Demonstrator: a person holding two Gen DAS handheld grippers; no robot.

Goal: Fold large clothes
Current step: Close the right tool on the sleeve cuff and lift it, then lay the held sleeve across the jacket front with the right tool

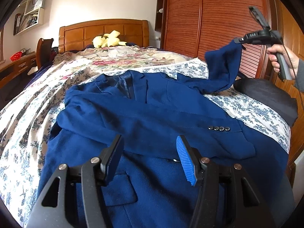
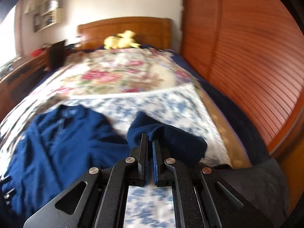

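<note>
A dark blue suit jacket lies face up on the bed, collar toward the headboard. One sleeve is folded across its chest, its cuff buttons showing. My left gripper is open and empty, just above the jacket's lower front. My right gripper is shut on the cuff of the other sleeve and holds it raised above the bed's right side. In the right wrist view the right gripper pinches that sleeve, with the jacket body lower left. That view is blurred.
The bed has a blue-flowered sheet and a pink floral quilt. A yellow plush toy lies by the wooden headboard. A dark cushion sits at the bed's right edge. A slatted wooden wardrobe stands close on the right, a desk left.
</note>
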